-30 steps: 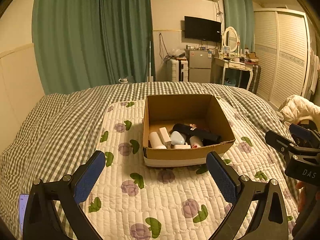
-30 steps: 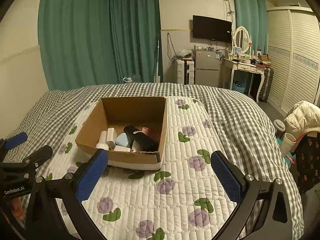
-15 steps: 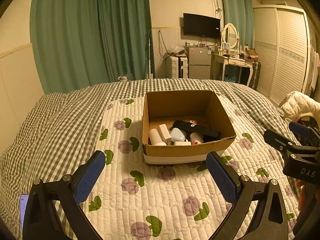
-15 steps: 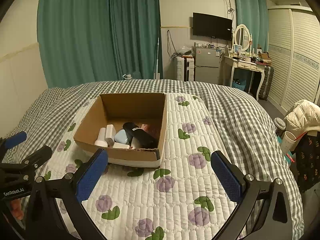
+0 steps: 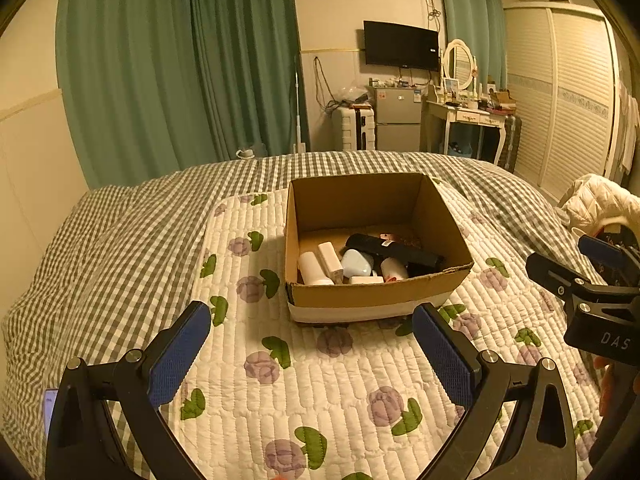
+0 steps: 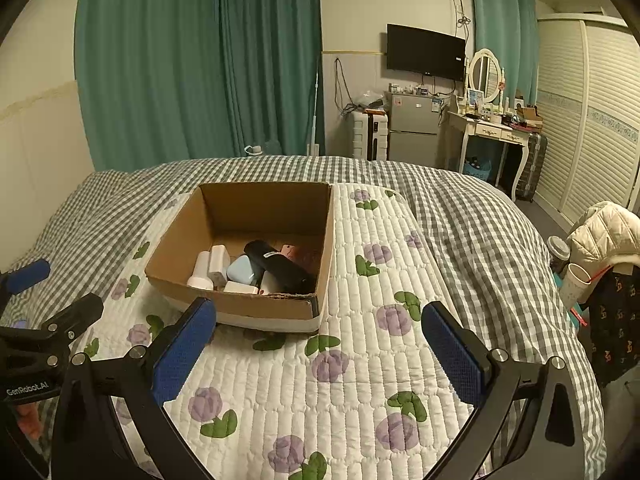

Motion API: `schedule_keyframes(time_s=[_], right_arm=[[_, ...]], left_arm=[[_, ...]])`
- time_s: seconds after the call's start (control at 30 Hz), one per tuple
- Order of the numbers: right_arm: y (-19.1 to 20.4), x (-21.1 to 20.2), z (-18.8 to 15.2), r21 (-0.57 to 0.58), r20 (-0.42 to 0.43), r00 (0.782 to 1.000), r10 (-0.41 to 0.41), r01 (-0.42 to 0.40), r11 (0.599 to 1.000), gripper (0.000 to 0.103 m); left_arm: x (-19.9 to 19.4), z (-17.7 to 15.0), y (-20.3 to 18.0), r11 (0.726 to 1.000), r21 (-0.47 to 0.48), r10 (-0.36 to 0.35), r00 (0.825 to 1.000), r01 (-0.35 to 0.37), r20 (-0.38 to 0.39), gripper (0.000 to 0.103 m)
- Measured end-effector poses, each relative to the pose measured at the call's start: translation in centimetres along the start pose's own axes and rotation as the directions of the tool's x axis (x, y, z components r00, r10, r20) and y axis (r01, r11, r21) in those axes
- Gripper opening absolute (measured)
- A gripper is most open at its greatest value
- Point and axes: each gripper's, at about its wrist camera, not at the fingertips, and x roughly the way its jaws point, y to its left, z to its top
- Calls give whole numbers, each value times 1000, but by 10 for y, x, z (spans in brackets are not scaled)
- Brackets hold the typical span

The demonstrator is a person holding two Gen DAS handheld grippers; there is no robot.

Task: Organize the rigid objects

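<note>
An open cardboard box (image 5: 362, 196) (image 6: 264, 204) stands on a white floral quilt on the bed. Inside lie several objects: a white bottle (image 5: 314, 269), a white block (image 5: 330, 257), a pale blue case (image 5: 357, 263) (image 6: 242, 270) and a long black item (image 5: 394, 251) (image 6: 280, 268). My left gripper (image 5: 312, 350) is open and empty, a little short of the box's near wall. My right gripper (image 6: 320, 346) is open and empty, near the box's front right corner. Each gripper shows at the other view's edge.
The quilt (image 5: 320, 380) lies on a grey checked bedspread (image 5: 100, 248). A phone (image 5: 50, 408) lies at the bed's left edge. A white jacket (image 6: 608, 232) and cups (image 6: 574, 284) sit right of the bed. Green curtains, a fridge and a dressing table stand behind.
Both grippers have pulled back and risen slightly; the box sits a little higher and farther in both views. Both stay open and empty.
</note>
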Motion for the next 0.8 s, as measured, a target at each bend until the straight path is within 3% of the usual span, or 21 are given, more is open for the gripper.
schedule_keyframes(time_s=[0.8], right_arm=[[0,2,-2,-9,-17,1000,-14,13,1000,103]], left_arm=[[-1,-2,3,1000,-17,16,1000,-15,3,103]])
